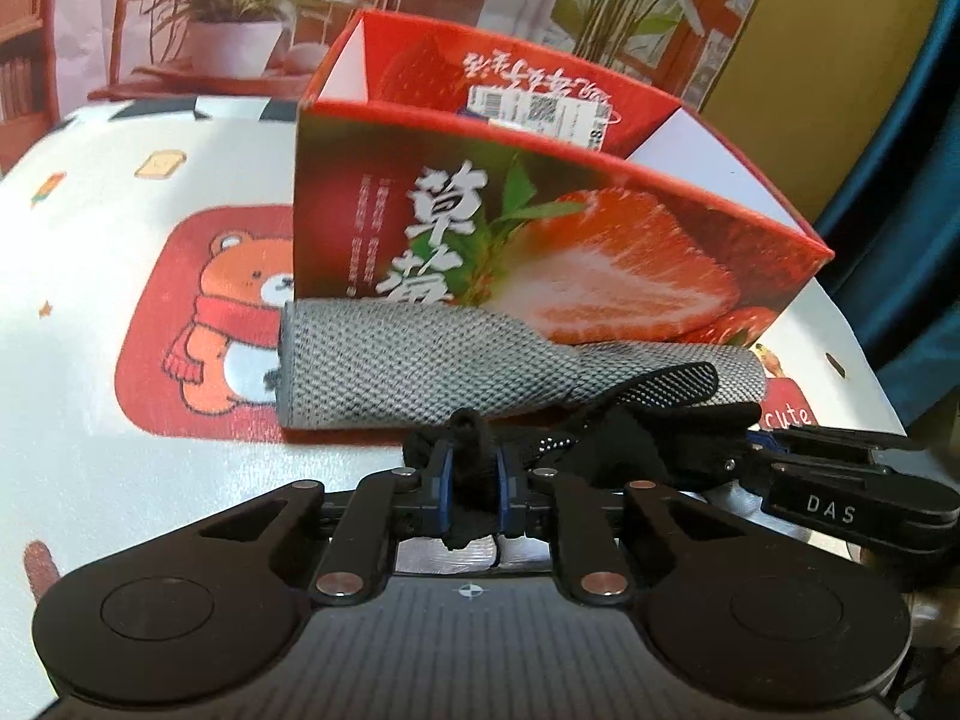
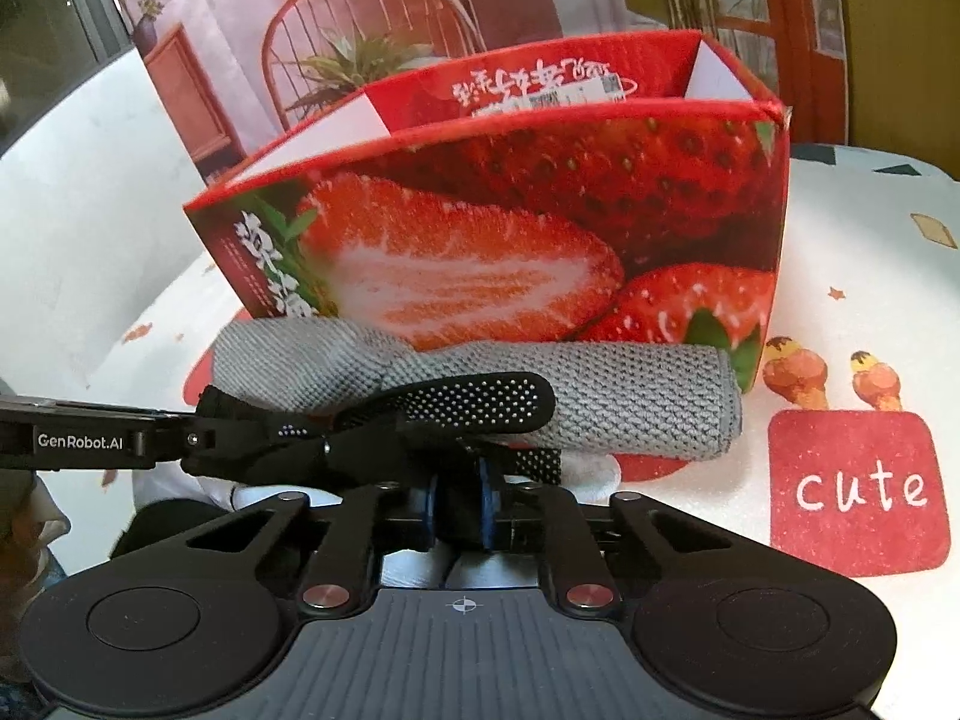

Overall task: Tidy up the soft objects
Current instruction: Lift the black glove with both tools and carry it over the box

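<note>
A rolled grey knitted cloth (image 1: 456, 372) lies on the table against the front of an open red strawberry box (image 1: 540, 222); both also show in the right wrist view, cloth (image 2: 600, 402), box (image 2: 540, 228). A black glove with white grip dots (image 2: 468, 402) is stretched between both grippers just in front of the cloth. My left gripper (image 1: 471, 480) is shut on one black end of the glove (image 1: 660, 384). My right gripper (image 2: 459, 501) is shut on the other end. The right gripper's arm reaches in from the right in the left wrist view (image 1: 840, 480).
The table wears a white cloth with red cartoon patches: a bear (image 1: 240, 324) on the left and a "cute" label (image 2: 858, 486) on the right. A printed backdrop with plants and a chair (image 2: 372, 36) stands behind the box.
</note>
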### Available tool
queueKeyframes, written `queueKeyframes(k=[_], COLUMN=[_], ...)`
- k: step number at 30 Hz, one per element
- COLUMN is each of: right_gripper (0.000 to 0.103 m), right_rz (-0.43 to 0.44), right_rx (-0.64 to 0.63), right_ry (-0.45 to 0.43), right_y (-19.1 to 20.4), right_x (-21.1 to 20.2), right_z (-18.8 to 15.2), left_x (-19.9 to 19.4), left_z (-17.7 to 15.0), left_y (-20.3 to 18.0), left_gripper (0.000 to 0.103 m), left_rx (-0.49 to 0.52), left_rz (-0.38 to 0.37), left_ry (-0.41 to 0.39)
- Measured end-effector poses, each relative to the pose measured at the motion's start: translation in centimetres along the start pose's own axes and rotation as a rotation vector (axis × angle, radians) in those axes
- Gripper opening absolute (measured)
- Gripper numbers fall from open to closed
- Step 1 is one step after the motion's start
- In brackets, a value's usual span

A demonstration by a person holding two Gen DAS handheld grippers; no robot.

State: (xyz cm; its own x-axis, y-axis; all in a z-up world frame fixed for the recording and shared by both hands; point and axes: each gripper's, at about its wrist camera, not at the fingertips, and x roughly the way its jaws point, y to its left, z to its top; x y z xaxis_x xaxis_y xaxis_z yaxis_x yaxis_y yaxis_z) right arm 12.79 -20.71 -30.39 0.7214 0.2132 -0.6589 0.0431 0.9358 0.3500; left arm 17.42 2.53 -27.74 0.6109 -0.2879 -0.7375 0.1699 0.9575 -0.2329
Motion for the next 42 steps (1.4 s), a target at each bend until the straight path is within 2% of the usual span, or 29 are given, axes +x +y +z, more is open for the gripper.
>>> queueKeyframes(k=[10, 15, 21, 29, 32, 37, 40, 42], right_gripper=[0.010, 0.010, 0.010, 0.010, 0.010, 0.010, 0.010, 0.010], right_rz=[0.023, 0.030, 0.039, 0.062, 0.060, 0.021, 0.000, -0.013], right_rx=[-0.019, -0.048, -0.049, -0.081, -0.097, -0.155, -0.163, -0.164], right_ry=[-0.096, -0.157, -0.246, -0.345, -0.368, -0.361, -0.342, -0.328], right_y=[0.7, 1.3, 1.3, 1.9, 1.9, 2.0, 1.9, 1.7], right_x=[-2.6, -4.4, -6.8, -8.6, -8.5, -6.4, -4.8, -3.7], right_z=[1.1, 2.3, 4.9, 9.9, 12.3, 15.1, 15.7, 16.0], left_x=[-2.7, -5.1, -7.5, -8.6, -7.6, -4.6, -3.2, -2.1], left_z=[1.4, 2.8, 5.2, 9.4, 11.5, 13.8, 14.4, 14.8], left_y=[-0.8, -2.0, -3.0, -3.6, -3.3, -2.0, -1.7, -1.3], left_gripper=[0.014, 0.014, 0.014, 0.014, 0.014, 0.014, 0.014, 0.014], left_rx=[0.013, 0.083, 0.096, 0.083, 0.049, -0.003, 0.004, 0.000], left_rz=[-0.004, -0.021, -0.061, -0.069, -0.092, -0.077, -0.056, -0.055], left_ry=[-0.085, -0.192, -0.294, -0.388, -0.364, -0.316, -0.306, -0.272])
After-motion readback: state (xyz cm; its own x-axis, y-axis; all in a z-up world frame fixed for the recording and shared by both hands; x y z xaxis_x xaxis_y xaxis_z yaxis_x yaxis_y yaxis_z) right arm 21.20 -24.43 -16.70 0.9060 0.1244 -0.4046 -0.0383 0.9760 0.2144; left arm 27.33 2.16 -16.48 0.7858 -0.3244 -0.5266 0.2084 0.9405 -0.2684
